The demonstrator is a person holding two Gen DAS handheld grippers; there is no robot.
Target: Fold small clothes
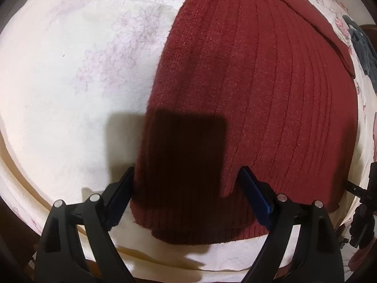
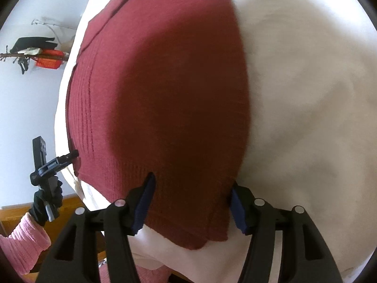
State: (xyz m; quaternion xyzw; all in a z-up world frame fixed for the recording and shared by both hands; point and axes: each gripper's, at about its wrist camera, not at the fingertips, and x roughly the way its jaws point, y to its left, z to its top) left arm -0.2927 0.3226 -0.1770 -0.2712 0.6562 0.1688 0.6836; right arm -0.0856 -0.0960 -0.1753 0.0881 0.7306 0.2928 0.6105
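My left gripper [image 1: 186,179] is positioned over the near hem of the dark red ribbed knit garment [image 1: 259,82], with its jaws spread wide; one blue-padded finger sits just off the garment's left edge above the white cloth, the other sits above the knit itself. Nothing is clamped between these jaws. The garment lies flat on a white fleecy cover [image 1: 59,94] with a faint floral print, spread over the table, and a folded strip of the same red knit runs diagonally along the garment's upper right side. A rectangular shadow falls across the hem area between the fingers. At the far right of the left wrist view, a dark grey-blue bundle of cloth [image 1: 362,47] lies on the cover, apart from the red garment. My right gripper [image 2: 192,188] is likewise held wide open above the opposite near corner of the garment [image 2: 176,94]; both blue pads flank the red knit and nothing is gripped. The right wrist view is blurred, so I cannot tell whether the pads touch the fabric. In that same view, my left gripper appears at the left edge, held by a black-gloved hand [image 2: 46,202] emerging from a pink ribbed sleeve [image 2: 23,243]. An orange object [image 2: 48,62] hangs on the pale wall beyond.
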